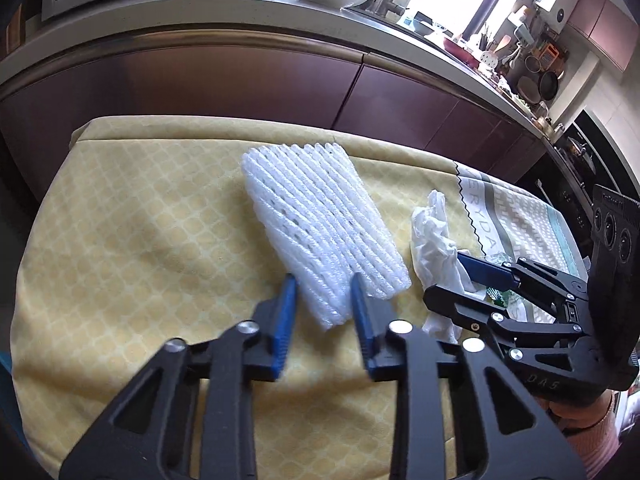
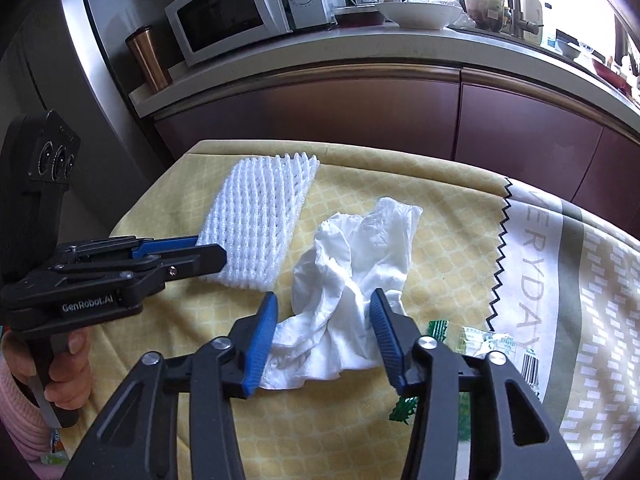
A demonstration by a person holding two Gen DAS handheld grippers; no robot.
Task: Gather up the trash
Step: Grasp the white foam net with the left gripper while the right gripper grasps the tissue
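Note:
A white foam fruit net [image 1: 320, 220] lies on the yellow cloth; it also shows in the right wrist view [image 2: 256, 220]. My left gripper [image 1: 323, 292] is open, its blue pads either side of the net's near end. A crumpled white tissue [image 2: 348, 264] lies to the net's right, also seen in the left wrist view [image 1: 434, 236]. My right gripper [image 2: 324, 308] is open, its pads straddling the tissue's near part. A green-and-clear plastic wrapper [image 2: 480, 340] lies right of the tissue, partly hidden by the right finger.
The yellow tablecloth [image 1: 140, 260] covers a small table; a grey-white printed cloth [image 2: 568, 280] covers its right side. Behind stands a maroon kitchen counter [image 2: 360, 96] with a microwave [image 2: 240, 12], a copper tumbler [image 2: 148, 60] and a white bowl [image 2: 420, 14].

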